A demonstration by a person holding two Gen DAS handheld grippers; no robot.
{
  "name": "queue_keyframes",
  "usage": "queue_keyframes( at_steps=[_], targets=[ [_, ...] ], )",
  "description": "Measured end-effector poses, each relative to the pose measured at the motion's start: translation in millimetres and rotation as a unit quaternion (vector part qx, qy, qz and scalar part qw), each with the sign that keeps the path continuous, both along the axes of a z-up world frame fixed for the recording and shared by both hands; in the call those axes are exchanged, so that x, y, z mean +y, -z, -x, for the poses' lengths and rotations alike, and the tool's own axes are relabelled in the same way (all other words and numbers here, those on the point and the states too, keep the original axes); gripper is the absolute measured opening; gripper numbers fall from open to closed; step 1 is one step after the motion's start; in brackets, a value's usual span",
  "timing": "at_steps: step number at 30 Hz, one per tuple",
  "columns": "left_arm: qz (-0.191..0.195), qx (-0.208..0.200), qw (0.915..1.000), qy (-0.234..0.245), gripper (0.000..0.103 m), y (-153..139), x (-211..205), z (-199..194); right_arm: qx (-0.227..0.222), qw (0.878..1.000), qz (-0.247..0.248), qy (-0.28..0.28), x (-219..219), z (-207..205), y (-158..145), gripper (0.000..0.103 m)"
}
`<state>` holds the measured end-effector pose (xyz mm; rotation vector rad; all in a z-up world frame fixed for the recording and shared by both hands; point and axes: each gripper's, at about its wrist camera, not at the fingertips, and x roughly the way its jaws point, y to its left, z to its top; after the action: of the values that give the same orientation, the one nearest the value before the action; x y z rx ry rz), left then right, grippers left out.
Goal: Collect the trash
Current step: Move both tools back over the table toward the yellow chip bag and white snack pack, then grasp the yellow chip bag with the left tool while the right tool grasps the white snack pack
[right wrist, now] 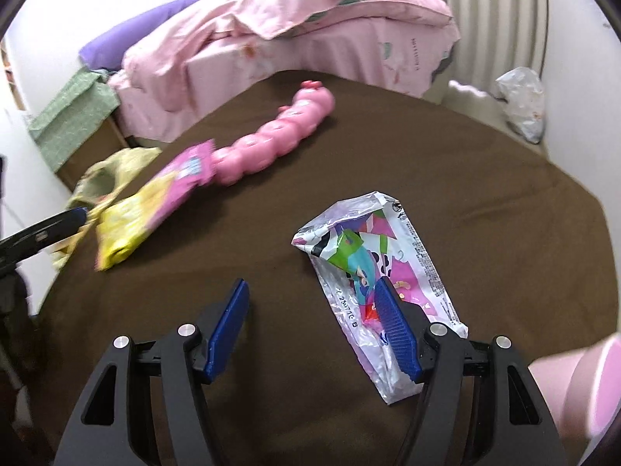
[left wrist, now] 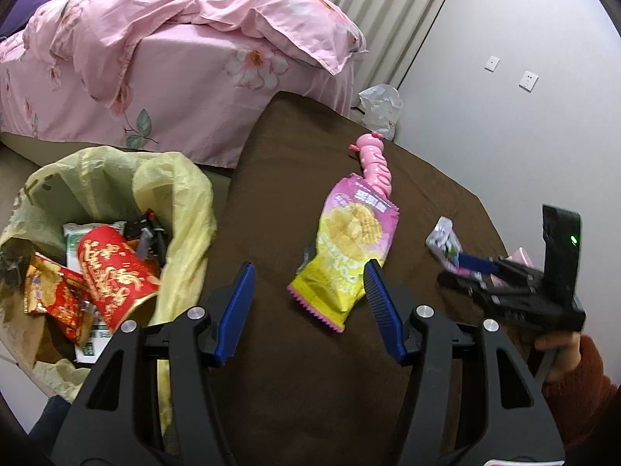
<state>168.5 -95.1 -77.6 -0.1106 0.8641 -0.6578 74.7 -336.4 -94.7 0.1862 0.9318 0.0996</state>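
A pink and yellow snack bag (left wrist: 351, 248) lies on the brown cloth (left wrist: 295, 380), just ahead of my open, empty left gripper (left wrist: 310, 285). It also shows at the left of the right wrist view (right wrist: 155, 206). A white foil wrapper with colourful print (right wrist: 378, 268) lies under the right finger of my open right gripper (right wrist: 310, 305). In the left wrist view that wrapper (left wrist: 444, 239) sits at the right gripper's tips (left wrist: 465, 268). A bin lined with a yellow bag (left wrist: 170, 194) holds red packets (left wrist: 112, 268) to the left.
A pink caterpillar toy (right wrist: 279, 132) lies on the cloth behind the snack bag. A bed with a pink floral quilt (left wrist: 174, 46) stands behind. A crumpled clear plastic bag (left wrist: 380, 106) lies on the floor by the wall.
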Motion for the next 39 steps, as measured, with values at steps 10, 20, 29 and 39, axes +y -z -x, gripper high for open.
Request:
queue_keyframes(
  at_steps=[10, 20, 29, 39],
  targets=[
    [-0.034, 0.008, 0.9988, 0.035, 0.057, 9, -39, -10, -0.056, 0.998, 0.007, 0.018, 6, 56, -21, 0.064],
    [-0.076, 0.012, 0.9965, 0.031, 0.030, 13, -43, 12, -0.044, 0.999, 0.009, 0.026, -17, 65, -16, 0.064],
    [-0.070, 0.032, 0.9967, 0.024, 0.029, 11, -16, 46, -0.019, 0.998, -0.020, 0.060, -17, 55, 0, 0.064],
    [-0.076, 0.040, 0.9963, 0.000, 0.031, 11, -6, 55, -0.048, 0.998, -0.034, 0.010, -7, 53, -6, 0.064]
  ],
)
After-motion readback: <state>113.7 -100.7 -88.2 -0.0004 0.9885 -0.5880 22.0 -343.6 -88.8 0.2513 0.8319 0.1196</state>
